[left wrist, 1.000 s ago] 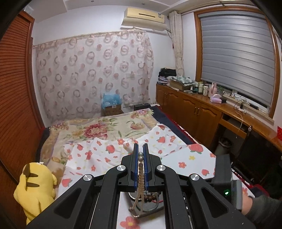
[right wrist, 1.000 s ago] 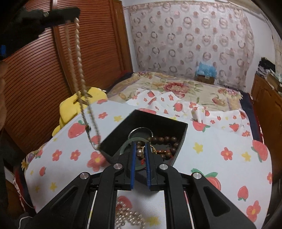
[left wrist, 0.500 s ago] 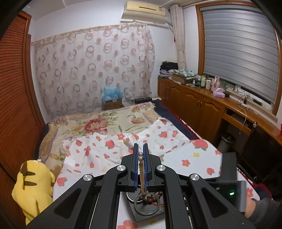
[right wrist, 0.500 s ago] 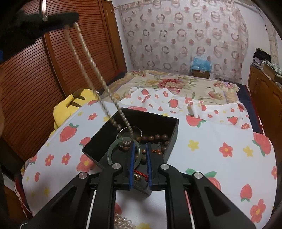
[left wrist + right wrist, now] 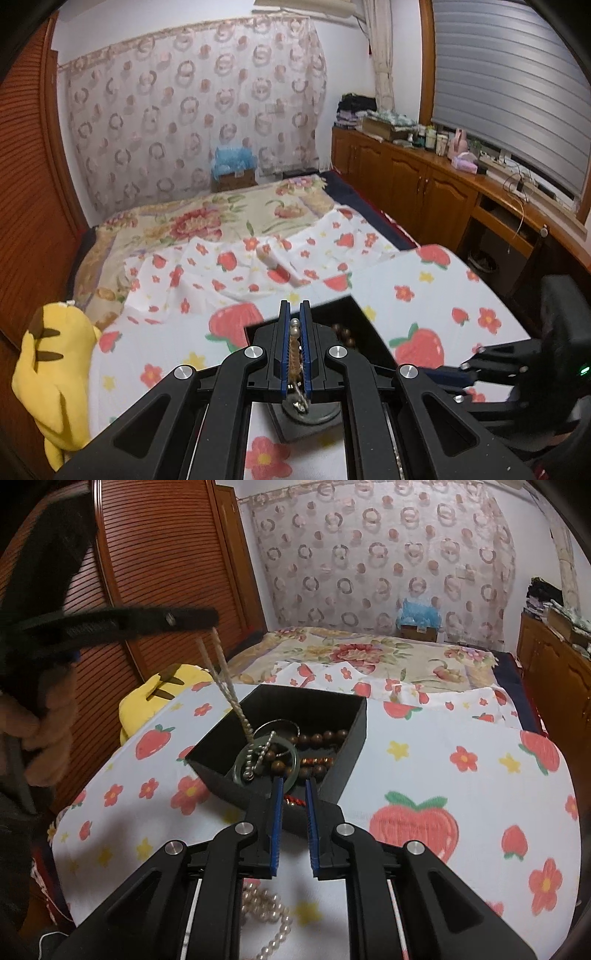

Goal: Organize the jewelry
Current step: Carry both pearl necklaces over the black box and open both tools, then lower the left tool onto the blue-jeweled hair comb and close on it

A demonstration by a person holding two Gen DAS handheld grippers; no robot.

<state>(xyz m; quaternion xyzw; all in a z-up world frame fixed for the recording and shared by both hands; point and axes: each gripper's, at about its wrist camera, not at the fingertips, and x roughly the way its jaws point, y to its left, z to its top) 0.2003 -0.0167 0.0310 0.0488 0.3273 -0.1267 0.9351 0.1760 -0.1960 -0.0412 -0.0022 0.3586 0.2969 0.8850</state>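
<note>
My left gripper (image 5: 294, 308) is shut on a pale beaded chain (image 5: 294, 354) and hovers over the black box (image 5: 347, 306). In the right wrist view that gripper (image 5: 212, 618) is at the upper left. The chain (image 5: 227, 681) hangs from it into the box (image 5: 310, 705), and its lower end lies coiled on a green bangle (image 5: 238, 764). Brown wooden beads (image 5: 317, 736) also lie inside. My right gripper (image 5: 293, 781) has its pads narrowly apart, astride the box's near corner.
A pearl necklace (image 5: 273, 915) lies on the strawberry sheet (image 5: 424, 775) under my right gripper. A yellow plush toy (image 5: 55, 369) sits at the bed's left edge by the wooden sliding door. Low wooden cabinets (image 5: 424, 192) line the right wall.
My left gripper has come down with the chain. The chain's lower end swung from the sheet left of the box into the box, onto the green bangle. My right gripper stays at the box.
</note>
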